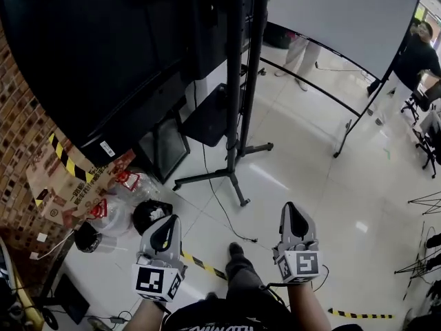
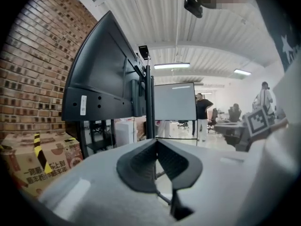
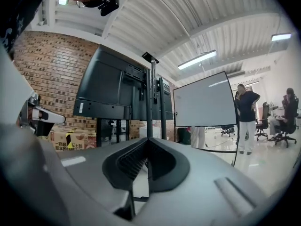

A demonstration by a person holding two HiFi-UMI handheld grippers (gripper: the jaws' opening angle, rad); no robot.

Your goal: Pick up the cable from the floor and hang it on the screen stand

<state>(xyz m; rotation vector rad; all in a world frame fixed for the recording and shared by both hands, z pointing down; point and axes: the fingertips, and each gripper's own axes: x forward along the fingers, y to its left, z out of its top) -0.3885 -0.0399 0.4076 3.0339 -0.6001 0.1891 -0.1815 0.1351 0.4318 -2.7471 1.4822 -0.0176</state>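
— Glossy white floor, brick wall at left, big dark screen on its screen stand. Location of cable?

— Cable: thin, dark, flat on the floor, trailing from near the stand's feet toward the shoe. Loose end just ahead of the shoe, between the two grippers in the head view but farther forward. Not touched by either.

— State of left gripper?

— Held low, pointed forward at the stand. Jaws together at the tips, nothing between them; confirmed in the left gripper view, only the stand post showing beyond.

— Right gripper?

— Same: jaws closed tip to tip, empty, held level with the left, aimed at the stand. Well above the floor, apart from the cable.

— Progress, judged from this?

— None logged. Pickup not begun, hanging not begun. Nothing draped on the stand by the grippers as far as visible.

— Remaining?

— Everything: open a pair of jaws, lower to the loose end, pinch, lift, carry forward, drape over some part of the stand. Likely fiddly: thin cable flat against a smooth floor, little to pinch.

— Clutter?

— Cardboard box against the wall, clear of the path.
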